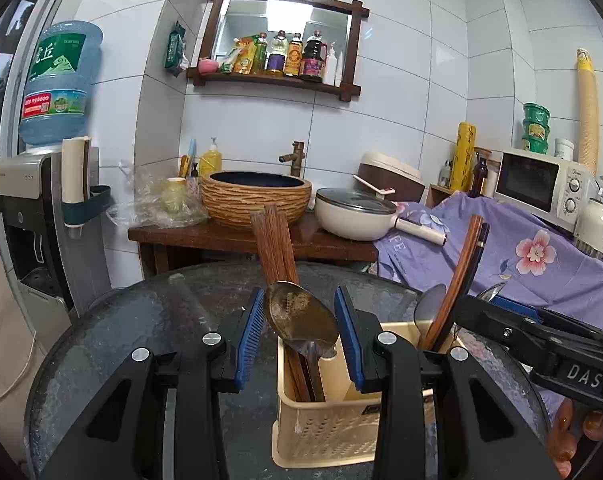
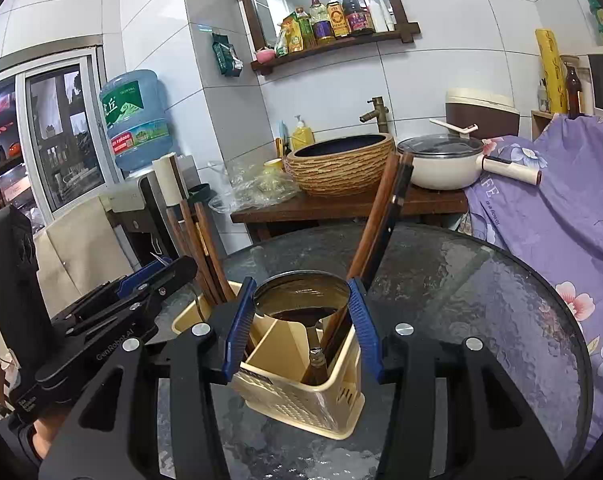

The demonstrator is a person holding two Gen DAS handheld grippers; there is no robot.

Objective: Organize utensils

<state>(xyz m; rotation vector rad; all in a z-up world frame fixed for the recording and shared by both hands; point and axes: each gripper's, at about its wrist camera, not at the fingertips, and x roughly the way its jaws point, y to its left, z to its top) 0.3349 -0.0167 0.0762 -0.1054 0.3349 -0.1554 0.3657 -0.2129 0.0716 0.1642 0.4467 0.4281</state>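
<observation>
A beige plastic utensil caddy (image 1: 321,428) stands on the round glass table (image 1: 141,320); it also shows in the right wrist view (image 2: 301,392). Its left compartment holds brown chopsticks (image 1: 273,248) and a metal spoon (image 1: 301,316). The right compartment holds more chopsticks (image 1: 461,276) and another spoon (image 2: 301,294). My left gripper (image 1: 299,336) is open, its pads either side of the spoon bowl without touching. My right gripper (image 2: 301,320) is open around the other spoon's bowl, its blue pads (image 2: 363,320) close beside it.
Behind the table a wooden counter (image 1: 221,236) carries a woven basin (image 1: 257,196) and a cream lidded pot (image 1: 357,212). A purple floral cloth (image 1: 521,256) covers things at the right. A water dispenser (image 1: 33,208) stands at the left.
</observation>
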